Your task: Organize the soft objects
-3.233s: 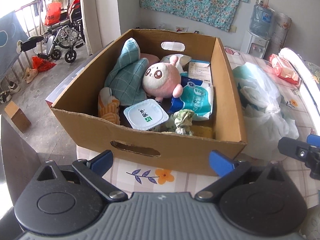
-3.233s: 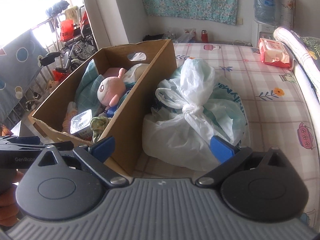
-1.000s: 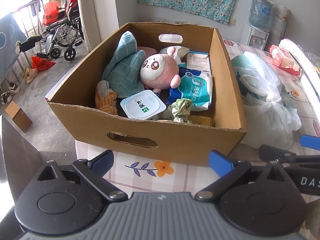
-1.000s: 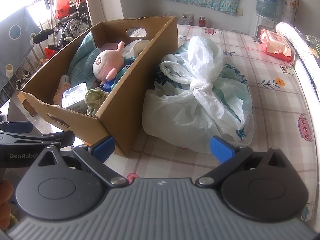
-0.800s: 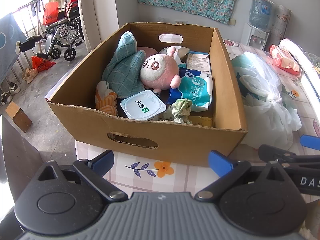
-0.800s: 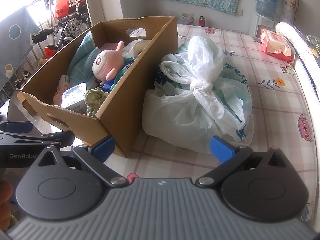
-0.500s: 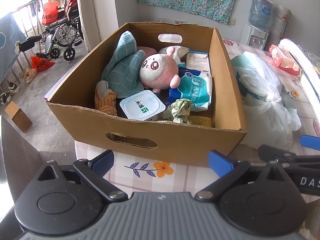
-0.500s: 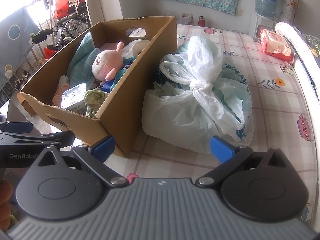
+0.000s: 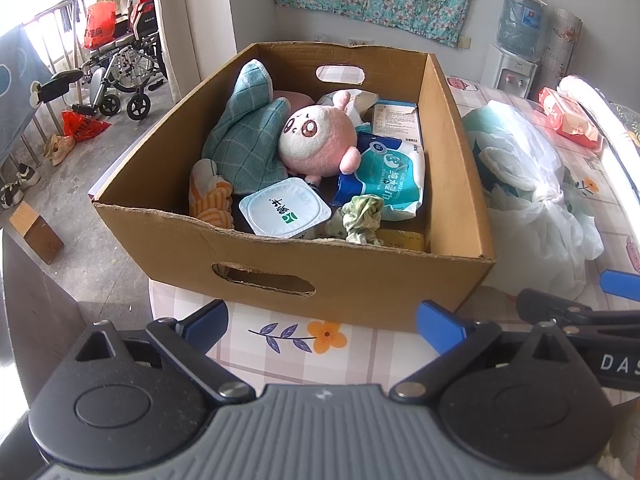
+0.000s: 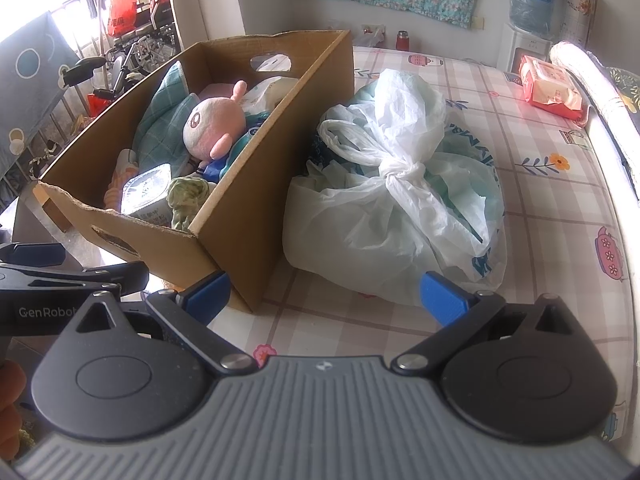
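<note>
A cardboard box (image 9: pixel 280 276) (image 10: pixel 256 184) stands at the table's near-left corner. In it lie a pink plush toy (image 9: pixel 316 140) (image 10: pixel 214 122), a teal checked cloth (image 9: pixel 244 136) (image 10: pixel 164 128), an orange striped soft toy (image 9: pixel 212 200), a crumpled green cloth (image 9: pixel 362 220) (image 10: pixel 188 196), a white tub (image 9: pixel 286 212) and teal packets (image 9: pixel 394 184). A knotted white plastic bag (image 10: pixel 396 184) (image 9: pixel 532 184) sits right of the box. My left gripper (image 9: pixel 322 318) is open, held short of the box's front wall. My right gripper (image 10: pixel 324 292) is open in front of the bag and the box corner.
The table (image 10: pixel 540 200) has a checked floral cloth. A red wipes pack (image 10: pixel 554 88) and a rolled mat (image 10: pixel 592 80) lie at the far right edge. A water dispenser (image 9: pixel 516 48) stands behind. Left of the table the floor drops away, with a wheelchair (image 9: pixel 120 76).
Since 3.2 s ago both grippers have pulled back a little from the box and bag. Over the last second nothing has visibly moved.
</note>
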`<action>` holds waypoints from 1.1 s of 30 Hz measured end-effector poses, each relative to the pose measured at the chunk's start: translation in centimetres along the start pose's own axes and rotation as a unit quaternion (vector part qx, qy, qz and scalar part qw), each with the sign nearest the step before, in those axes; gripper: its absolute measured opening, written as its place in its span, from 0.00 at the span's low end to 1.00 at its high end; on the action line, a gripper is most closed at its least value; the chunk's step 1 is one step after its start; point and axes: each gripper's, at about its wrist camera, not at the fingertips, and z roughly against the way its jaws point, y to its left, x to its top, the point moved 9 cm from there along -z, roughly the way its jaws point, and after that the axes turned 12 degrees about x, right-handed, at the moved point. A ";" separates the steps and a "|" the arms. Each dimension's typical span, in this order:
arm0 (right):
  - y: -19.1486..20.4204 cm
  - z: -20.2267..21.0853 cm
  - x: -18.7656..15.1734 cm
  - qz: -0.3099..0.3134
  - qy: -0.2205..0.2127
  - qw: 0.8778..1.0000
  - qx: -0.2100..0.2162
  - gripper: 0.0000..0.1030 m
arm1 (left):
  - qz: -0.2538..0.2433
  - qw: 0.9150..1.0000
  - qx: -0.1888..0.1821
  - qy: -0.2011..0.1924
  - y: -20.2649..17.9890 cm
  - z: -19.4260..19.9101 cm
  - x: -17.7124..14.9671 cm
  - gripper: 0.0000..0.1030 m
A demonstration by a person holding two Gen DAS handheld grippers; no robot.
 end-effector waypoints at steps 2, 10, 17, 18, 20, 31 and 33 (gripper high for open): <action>0.0 0.0 0.0 -0.001 0.000 1.000 0.000 0.99 | 0.000 1.000 0.000 0.000 0.0 0.0 0.0 0.98; 0.0 -0.1 -0.1 -0.001 0.001 1.000 0.001 0.99 | 0.000 1.000 0.000 0.000 0.0 0.0 0.0 0.98; -0.1 -0.2 -0.2 -0.002 0.002 1.000 0.001 0.99 | 0.000 1.000 0.000 0.001 0.0 0.0 0.0 0.98; -0.1 -0.2 -0.2 -0.002 0.002 1.000 0.001 0.99 | 0.000 1.000 0.000 0.001 0.0 0.0 0.0 0.98; -0.1 -0.2 -0.2 -0.002 0.002 1.000 0.001 0.99 | 0.000 1.000 0.001 0.001 0.0 -0.1 -0.1 0.98; -0.1 -0.3 -0.3 -0.004 0.004 1.000 0.002 0.99 | 0.000 1.000 0.000 0.001 0.0 -0.1 0.0 0.98; -0.2 -0.5 -0.2 -0.004 0.004 1.000 0.002 0.99 | 0.000 1.000 0.000 0.001 0.0 -0.1 0.0 0.98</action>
